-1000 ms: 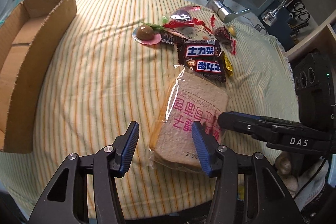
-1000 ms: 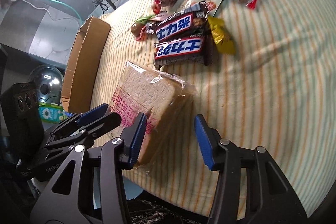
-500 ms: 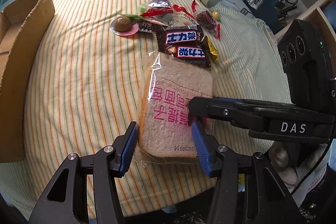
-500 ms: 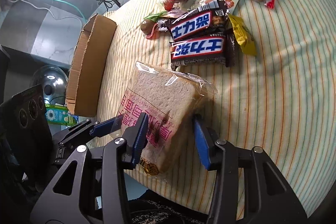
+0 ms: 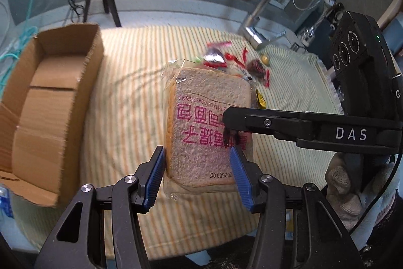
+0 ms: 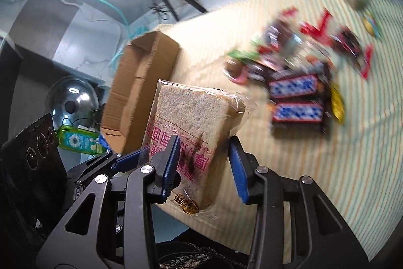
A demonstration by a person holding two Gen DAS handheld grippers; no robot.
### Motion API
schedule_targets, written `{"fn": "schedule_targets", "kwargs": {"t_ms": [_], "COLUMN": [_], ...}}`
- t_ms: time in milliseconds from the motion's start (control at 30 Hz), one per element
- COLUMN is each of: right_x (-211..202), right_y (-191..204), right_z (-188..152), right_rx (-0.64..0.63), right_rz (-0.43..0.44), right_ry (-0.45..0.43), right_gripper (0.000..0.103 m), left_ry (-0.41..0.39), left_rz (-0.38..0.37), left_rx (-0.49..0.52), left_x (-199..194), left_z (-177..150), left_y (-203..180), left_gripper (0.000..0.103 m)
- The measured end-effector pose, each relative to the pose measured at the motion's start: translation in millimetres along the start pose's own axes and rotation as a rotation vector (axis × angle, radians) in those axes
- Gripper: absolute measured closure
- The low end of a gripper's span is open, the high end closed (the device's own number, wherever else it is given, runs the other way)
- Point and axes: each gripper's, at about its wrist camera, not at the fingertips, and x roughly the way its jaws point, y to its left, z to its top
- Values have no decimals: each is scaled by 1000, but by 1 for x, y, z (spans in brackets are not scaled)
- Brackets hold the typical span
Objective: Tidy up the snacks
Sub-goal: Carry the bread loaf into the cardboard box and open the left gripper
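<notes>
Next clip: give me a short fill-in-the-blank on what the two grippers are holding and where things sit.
1. Both the left hand-held gripper and the right hand-held gripper grip one wrapped pack of ____.
2. The cardboard box stands open and ____.
3. The chocolate bars lie on the ____ cloth.

Missing words: bread; empty; striped

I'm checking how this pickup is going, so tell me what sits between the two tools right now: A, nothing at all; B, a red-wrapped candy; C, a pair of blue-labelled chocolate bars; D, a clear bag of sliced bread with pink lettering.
D: the bag of sliced bread sits between the left tool's blue pads, and the right tool is closing on the same bag, while the chocolate bars lie on the striped cloth.
</notes>
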Motion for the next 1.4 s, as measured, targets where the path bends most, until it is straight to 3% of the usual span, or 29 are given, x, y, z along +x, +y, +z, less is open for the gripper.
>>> {"fn": "schedule_targets", "kwargs": {"t_ms": [667,1100,1400], "right_x": [77,123,126], "right_y": [142,172,175], "right_z": [56,73,76], "right_rx": [-269,-356,-405], "right_rz": [50,47,9], "right_ry": [50,110,89], "right_gripper": [61,62,59], "left_ry": [-154,-156,-193], "left_rz": [150,198,280], "left_rx": [-169,-244,-214], "left_x": [-56,-56,-63], "left_z": [16,14,20], "left_y": [113,151,146], "left_gripper": [52,52,54]}}
